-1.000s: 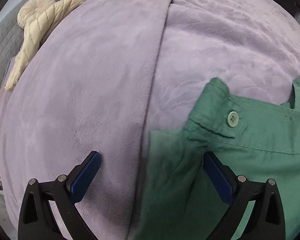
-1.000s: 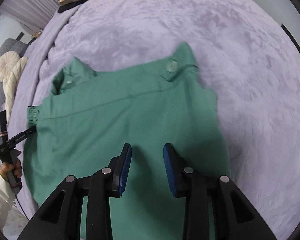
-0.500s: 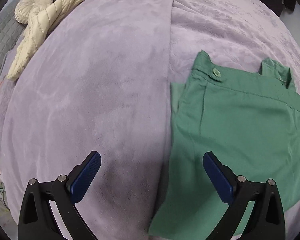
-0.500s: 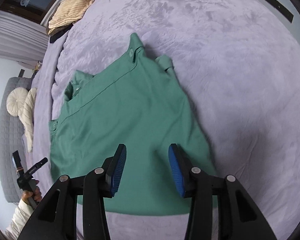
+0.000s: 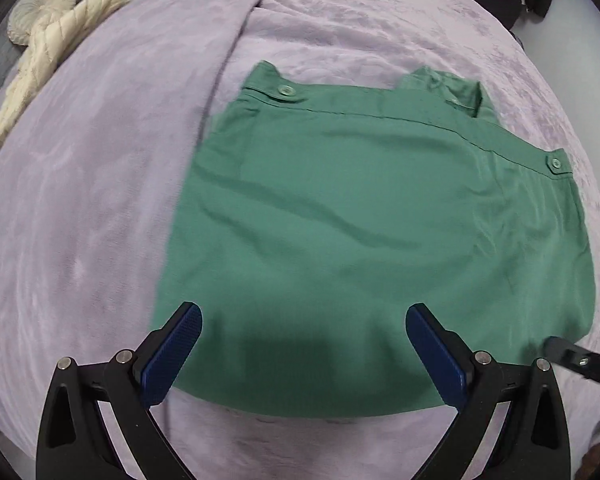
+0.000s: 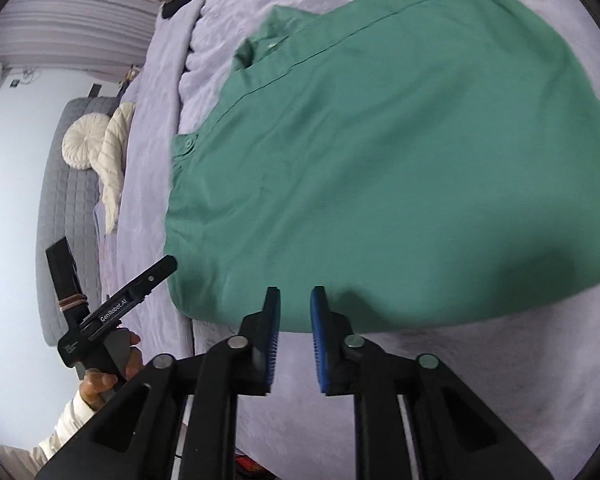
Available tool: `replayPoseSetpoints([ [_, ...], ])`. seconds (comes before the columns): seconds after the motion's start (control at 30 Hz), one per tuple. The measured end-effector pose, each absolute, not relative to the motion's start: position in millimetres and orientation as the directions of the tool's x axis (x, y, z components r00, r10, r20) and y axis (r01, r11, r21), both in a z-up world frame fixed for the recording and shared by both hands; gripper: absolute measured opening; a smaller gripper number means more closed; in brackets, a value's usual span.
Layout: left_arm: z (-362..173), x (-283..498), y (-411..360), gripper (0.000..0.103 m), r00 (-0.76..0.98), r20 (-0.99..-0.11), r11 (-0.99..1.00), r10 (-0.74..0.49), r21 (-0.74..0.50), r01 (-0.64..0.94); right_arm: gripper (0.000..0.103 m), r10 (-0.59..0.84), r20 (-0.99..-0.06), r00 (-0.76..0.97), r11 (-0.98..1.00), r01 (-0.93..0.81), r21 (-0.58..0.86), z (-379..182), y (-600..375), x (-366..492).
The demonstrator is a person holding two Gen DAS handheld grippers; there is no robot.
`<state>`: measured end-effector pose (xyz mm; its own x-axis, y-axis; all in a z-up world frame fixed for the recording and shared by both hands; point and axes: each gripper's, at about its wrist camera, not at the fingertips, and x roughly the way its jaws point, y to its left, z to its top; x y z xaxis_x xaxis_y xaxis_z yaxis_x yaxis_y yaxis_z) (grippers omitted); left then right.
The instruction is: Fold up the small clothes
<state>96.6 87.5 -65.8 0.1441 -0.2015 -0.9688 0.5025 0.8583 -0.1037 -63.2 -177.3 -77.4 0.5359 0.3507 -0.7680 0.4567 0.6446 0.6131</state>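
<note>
A green garment (image 5: pixel 372 240) lies spread flat on the lilac bed cover (image 5: pixel 100 184). The left hand-held gripper (image 5: pixel 302 354) hangs wide apart over its near hem, holding nothing. The right hand-held gripper (image 6: pixel 295 334), its jaws just narrowed to a slim empty gap, points at that hem.

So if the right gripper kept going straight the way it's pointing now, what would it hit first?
Most likely the near hem of the green garment. The right gripper, jaws narrowly apart with nothing between them, aims at that edge lying on the purple blanket. Depth is unclear, so it might meet the blanket just short of the hem.
</note>
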Motion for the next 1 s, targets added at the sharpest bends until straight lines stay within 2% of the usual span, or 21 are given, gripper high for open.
replayPoseSetpoints([
  [0.03,-71.4,86.4,77.2,0.103,0.135,-0.969,0.843,-0.207,-0.107,0.527,0.014,0.356,-0.770,0.529,0.664,0.437,0.607,-80.6,-166.4,-51.9],
  [0.13,-101.3,58.7,56.4,0.103,0.158,-0.981,0.800,-0.114,0.004,0.601,0.013,0.333,-0.826,0.455,0.746,0.408,0.526,-101.8,-138.3,-26.4],
  [0.2,-129.5,53.7,62.0,0.103,0.127,-0.990,0.801,-0.063,0.025,0.598,0.005,0.305,-0.858,0.413,0.769,0.426,0.478,-121.9,-136.3,-21.0],
  [0.23,-134.0,54.1,71.0,0.103,0.116,-0.988,0.812,-0.103,-0.017,0.583,0.000,0.316,-0.858,0.406,0.753,0.443,0.487,-131.9,-140.8,-22.0],
  [0.33,-128.7,56.3,82.7,0.103,0.128,-0.986,0.809,-0.107,-0.011,0.588,0.000,0.384,-0.808,0.448,0.680,0.454,0.575,-142.4,-155.6,-32.8],
  [0.47,-114.5,71.9,113.2,0.103,0.186,-0.981,0.844,-0.054,0.055,0.534,0.000,0.245,-0.876,0.416,0.767,0.470,0.437,-121.3,-172.9,-47.4],
  [0.6,-117.9,96.4,163.9,0.103,0.190,-0.981,0.911,0.026,0.101,0.399,0.000,0.153,-0.889,0.432,0.716,0.571,0.401,-109.7,-226.2,-88.3],
  [0.7,-120.8,107.2,195.3,0.103,0.145,-0.989,0.946,-0.010,0.037,0.322,0.000,0.069,-0.907,0.415,0.675,0.650,0.349,-108.2,-264.4,-123.6],
  [0.87,-108.5,96.4,187.6,0.103,0.169,-0.985,0.922,0.044,0.105,0.372,0.000,0.071,-0.896,0.437,0.555,0.729,0.400,-103.7,-293.1,-156.2],
  [0.9,-106.0,93.7,187.3,0.103,0.165,-0.985,0.923,0.041,0.100,0.372,0.003,0.070,-0.899,0.432,0.552,0.734,0.396,-99.3,-289.8,-156.4],
  [1.0,-93.9,83.5,194.0,0.103,0.145,-0.989,0.927,0.016,0.069,0.369,0.005,0.089,-0.903,0.420,0.554,0.733,0.395,-93.3,-282.2,-158.3],
])
